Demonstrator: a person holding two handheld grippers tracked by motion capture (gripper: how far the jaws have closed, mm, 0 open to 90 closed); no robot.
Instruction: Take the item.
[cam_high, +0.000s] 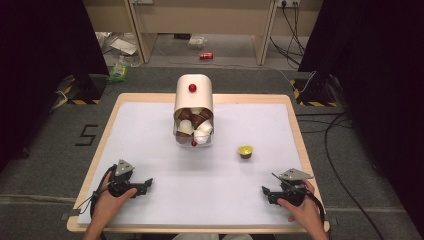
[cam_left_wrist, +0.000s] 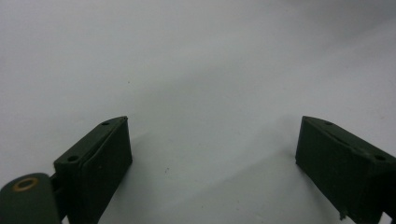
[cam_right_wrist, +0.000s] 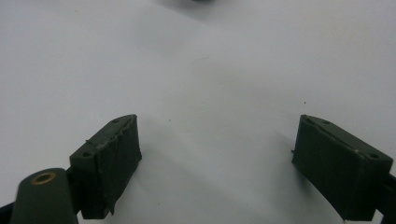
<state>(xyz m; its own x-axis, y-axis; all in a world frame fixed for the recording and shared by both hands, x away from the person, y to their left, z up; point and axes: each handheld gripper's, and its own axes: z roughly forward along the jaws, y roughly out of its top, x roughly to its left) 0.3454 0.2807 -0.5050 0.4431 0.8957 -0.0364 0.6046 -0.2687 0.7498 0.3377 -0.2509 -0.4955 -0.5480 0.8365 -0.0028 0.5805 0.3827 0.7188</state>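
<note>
A cream dispenser (cam_high: 194, 97) with a red knob stands at the table's far middle; its clear lower bin holds several brown and white capsules (cam_high: 195, 127). One brown capsule with a yellow lid (cam_high: 245, 151) sits alone on the white mat, to the right of the dispenser. My left gripper (cam_high: 145, 184) rests open near the front left, jaws wide apart over bare mat (cam_left_wrist: 210, 116). My right gripper (cam_high: 266, 192) rests open near the front right, with nothing between its jaws (cam_right_wrist: 215, 140). Both are well short of the capsule.
The white mat (cam_high: 150, 130) covers a wooden table (cam_high: 295, 115). Beyond the table lie a red can (cam_high: 206, 55), cables (cam_high: 292, 30) and clutter on the floor. Dark curtains (cam_high: 45, 40) flank both sides.
</note>
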